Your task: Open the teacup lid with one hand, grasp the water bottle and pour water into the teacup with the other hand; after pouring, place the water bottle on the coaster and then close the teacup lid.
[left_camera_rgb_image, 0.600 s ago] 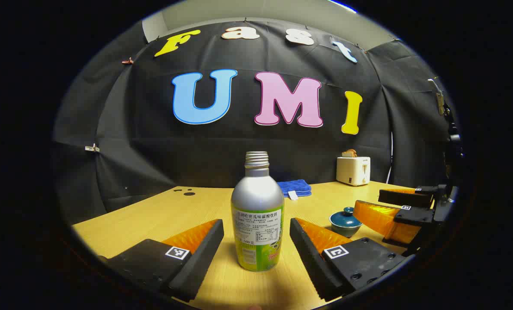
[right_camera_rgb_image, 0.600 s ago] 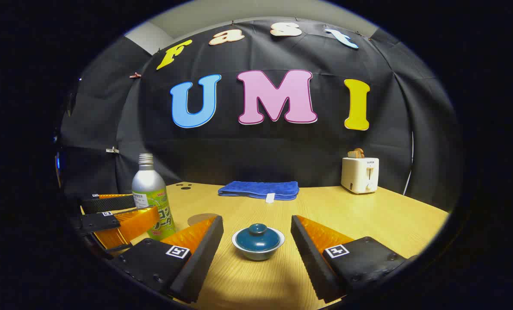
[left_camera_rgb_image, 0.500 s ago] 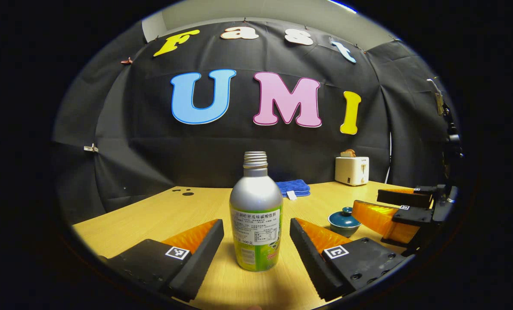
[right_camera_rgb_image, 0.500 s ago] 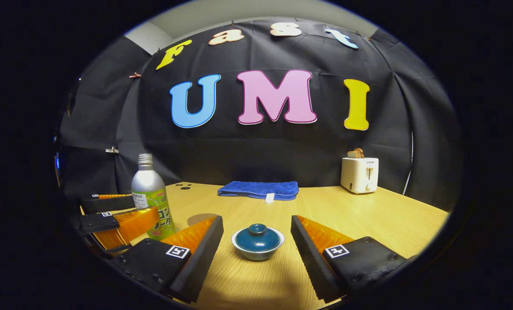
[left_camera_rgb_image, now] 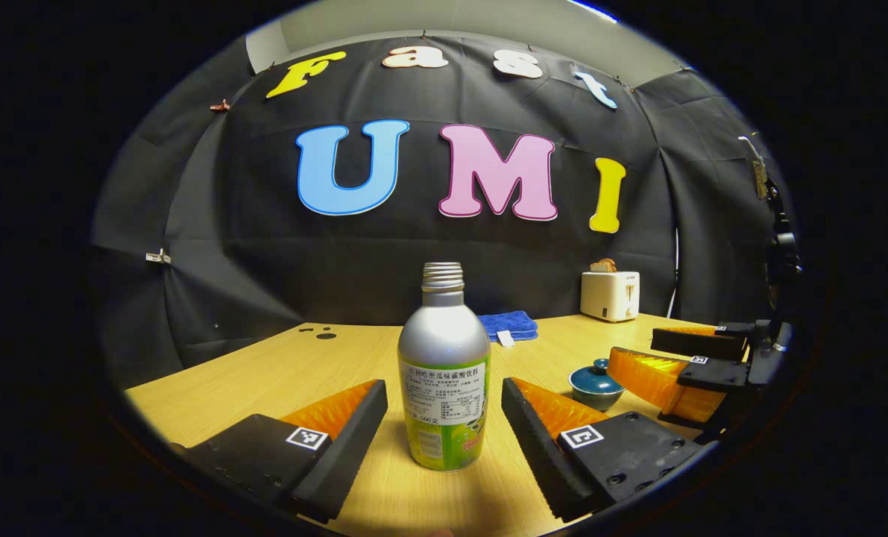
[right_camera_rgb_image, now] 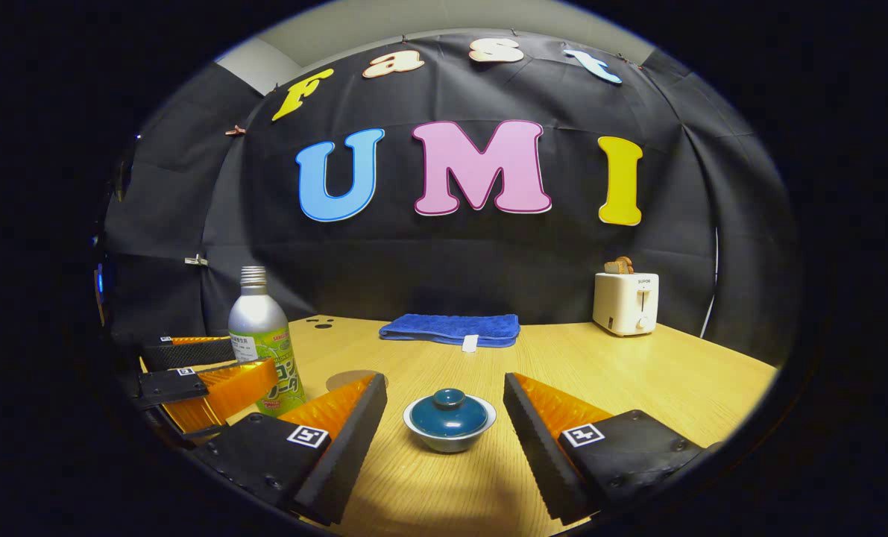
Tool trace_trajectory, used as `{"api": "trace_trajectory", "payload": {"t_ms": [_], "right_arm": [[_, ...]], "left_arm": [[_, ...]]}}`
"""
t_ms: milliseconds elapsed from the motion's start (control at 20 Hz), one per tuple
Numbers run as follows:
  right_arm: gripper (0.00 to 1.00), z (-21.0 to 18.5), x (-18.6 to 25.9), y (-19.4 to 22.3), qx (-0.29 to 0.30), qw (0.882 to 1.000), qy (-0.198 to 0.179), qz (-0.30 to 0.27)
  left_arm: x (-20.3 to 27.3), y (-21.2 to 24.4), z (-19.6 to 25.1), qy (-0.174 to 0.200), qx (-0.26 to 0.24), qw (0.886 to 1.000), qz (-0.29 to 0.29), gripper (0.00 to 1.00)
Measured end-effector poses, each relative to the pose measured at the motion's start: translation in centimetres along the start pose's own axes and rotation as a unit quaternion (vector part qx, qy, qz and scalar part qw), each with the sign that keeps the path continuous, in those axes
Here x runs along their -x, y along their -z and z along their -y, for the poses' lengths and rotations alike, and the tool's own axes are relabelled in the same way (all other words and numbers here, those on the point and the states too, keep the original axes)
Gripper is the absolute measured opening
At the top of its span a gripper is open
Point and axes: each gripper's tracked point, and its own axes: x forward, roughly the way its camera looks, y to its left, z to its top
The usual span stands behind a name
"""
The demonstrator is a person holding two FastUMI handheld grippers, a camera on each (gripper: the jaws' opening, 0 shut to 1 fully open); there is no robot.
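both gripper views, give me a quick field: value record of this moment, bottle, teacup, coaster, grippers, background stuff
bottle: water bottle upright on the table, no cap, between the open left gripper fingers, not touched
teacup: teacup on the table, teacup lid on, in front of the open right gripper
coaster: coaster flat on the table, beside the bottle, bare
background: folded blue towel and toaster at the far edge
task stage: nothing grasped yet

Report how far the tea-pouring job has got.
Nothing is done yet. The lid sits on the teacup, with the open right tongs flanking it. The open left tongs flank the standing bottle without touching. Left: lifting the lid, pouring, the coaster, closing.
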Motion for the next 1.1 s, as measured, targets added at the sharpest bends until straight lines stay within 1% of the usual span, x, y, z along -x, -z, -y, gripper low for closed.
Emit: {"api": "trace_trajectory", "payload": {"t_ms": [300,450,600,700,950,1100], "right_arm": [[0.98,-0.1,0.0,0.0,0.0,1.0,0.0,0.0],[0.98,-0.5,-0.2,0.1,0.0,1.0,-0.01,-0.001],[0.98,-0.4,-0.4,0.2,0.001,1.0,-0.013,-0.004],[0.98,-0.4,-0.9,0.5,0.001,1.0,-0.016,-0.013],[0.98,0.0,-2.7,1.3,0.002,0.999,-0.014,-0.04],[0.96,0.1,-4.1,2.4,0.004,0.997,-0.014,-0.074]], "left_arm": [[0.1,0.0,0.0,0.0,0.0,1.0,0.0,0.98],[0.1,0.0,0.1,0.004,0.0,1.0,0.0,0.98],[0.1,0.0,0.4,0.014,0.0,1.0,0.0,0.98],[0.3,0.0,0.6,0.023,0.0,1.0,0.001,0.98],[0.9,-0.1,0.4,0.025,0.0,1.0,0.001,0.98],[0.9,0.0,0.4,0.025,0.0,1.0,0.0,0.98]]}}
